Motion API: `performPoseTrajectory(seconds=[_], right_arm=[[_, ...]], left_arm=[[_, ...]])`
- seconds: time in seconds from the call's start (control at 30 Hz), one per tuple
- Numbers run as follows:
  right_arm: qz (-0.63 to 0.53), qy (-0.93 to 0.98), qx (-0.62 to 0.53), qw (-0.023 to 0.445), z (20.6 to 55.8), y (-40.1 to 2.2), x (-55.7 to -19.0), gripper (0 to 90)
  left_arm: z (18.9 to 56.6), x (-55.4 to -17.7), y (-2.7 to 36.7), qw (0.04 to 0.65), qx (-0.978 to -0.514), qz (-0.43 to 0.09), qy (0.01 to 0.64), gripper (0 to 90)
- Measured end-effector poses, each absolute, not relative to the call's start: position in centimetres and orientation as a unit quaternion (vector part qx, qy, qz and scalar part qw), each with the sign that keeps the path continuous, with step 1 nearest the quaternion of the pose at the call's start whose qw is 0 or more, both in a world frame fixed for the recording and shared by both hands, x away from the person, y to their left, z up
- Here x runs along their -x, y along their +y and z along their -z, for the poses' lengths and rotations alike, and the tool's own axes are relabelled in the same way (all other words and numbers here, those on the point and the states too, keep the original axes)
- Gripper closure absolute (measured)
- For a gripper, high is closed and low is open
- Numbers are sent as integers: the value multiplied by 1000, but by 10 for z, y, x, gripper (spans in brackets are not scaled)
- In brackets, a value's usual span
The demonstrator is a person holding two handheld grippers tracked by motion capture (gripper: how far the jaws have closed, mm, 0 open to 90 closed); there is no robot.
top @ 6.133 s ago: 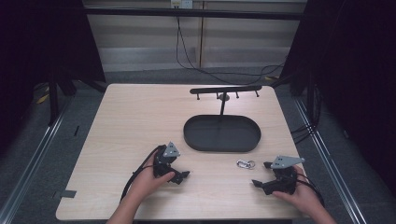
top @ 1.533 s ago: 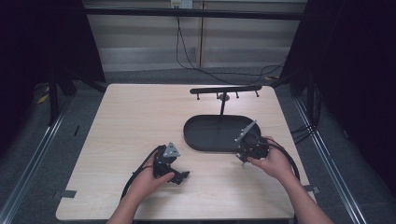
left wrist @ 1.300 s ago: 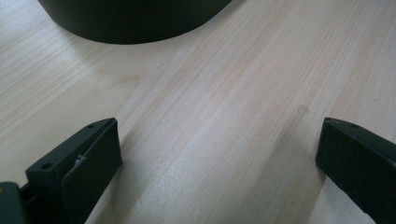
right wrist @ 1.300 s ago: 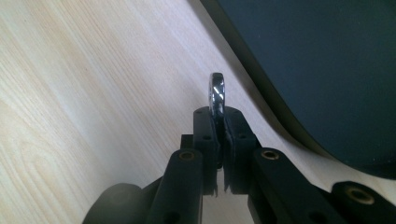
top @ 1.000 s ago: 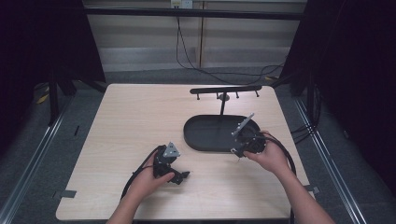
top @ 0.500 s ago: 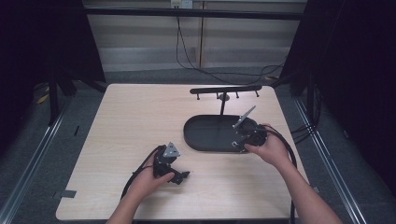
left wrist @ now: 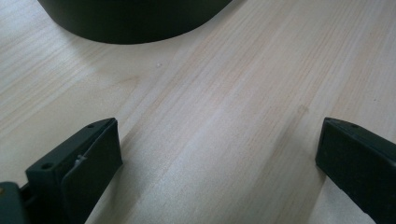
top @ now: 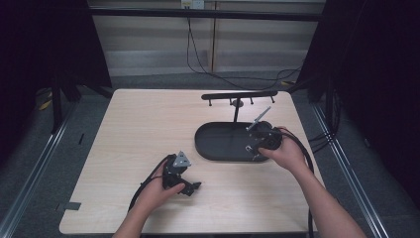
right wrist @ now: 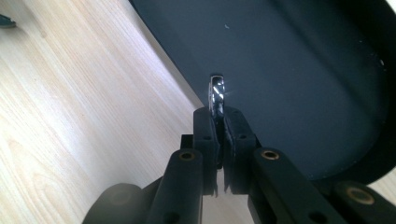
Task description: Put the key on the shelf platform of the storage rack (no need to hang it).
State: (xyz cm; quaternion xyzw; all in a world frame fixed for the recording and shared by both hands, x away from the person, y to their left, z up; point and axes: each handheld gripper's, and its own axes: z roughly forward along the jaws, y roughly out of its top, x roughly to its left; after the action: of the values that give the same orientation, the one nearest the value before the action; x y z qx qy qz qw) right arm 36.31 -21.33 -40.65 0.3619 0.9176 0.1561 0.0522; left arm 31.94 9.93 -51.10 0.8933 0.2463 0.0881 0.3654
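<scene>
High view. Landmark: the black oval tray (top: 218, 144) on the tabletop (top: 138, 129), with a T-shaped hook rack (top: 238, 95) rising at its far rim. My right gripper (top: 253, 150) sits at the tray's near-right rim, raised a little, its grey plate tilted up toward the rack. My left gripper (top: 189, 188) rests on the wood well to the near-left of the tray, idle.

Left gripper view. My left gripper's (left wrist: 215, 158) jaws stand wide apart over bare wood, nothing between them. The tray's wall (left wrist: 130, 23) lies ahead, clear of the jaws.

Right gripper view. My right gripper's (right wrist: 219, 119) jaws are pressed together on a small shiny metal ring or clip (right wrist: 216, 93); which of the two, I cannot tell. Its free end juts beyond the fingertips and hangs over the tray's dark floor (right wrist: 299, 70), just inside the edge nearest the wood.

Step in hand, as I judge it: carrying the metal piece, grip secure, item above the tray.

Next move, as I judge it: either lower and part the jaws to leave it in the tray, or lift toward the rack's pegs beyond the far rim; the latter calls for a careful turn so the loop meets a peg.
</scene>
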Motion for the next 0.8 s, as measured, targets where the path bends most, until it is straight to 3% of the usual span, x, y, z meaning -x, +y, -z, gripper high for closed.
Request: performPoseTrajectory(seconds=[0.8], right_arm=[[-145, 915, -373, 60, 398, -221, -371, 857]], left_arm=[[511, -319, 99, 365, -893, -88, 246, 0]])
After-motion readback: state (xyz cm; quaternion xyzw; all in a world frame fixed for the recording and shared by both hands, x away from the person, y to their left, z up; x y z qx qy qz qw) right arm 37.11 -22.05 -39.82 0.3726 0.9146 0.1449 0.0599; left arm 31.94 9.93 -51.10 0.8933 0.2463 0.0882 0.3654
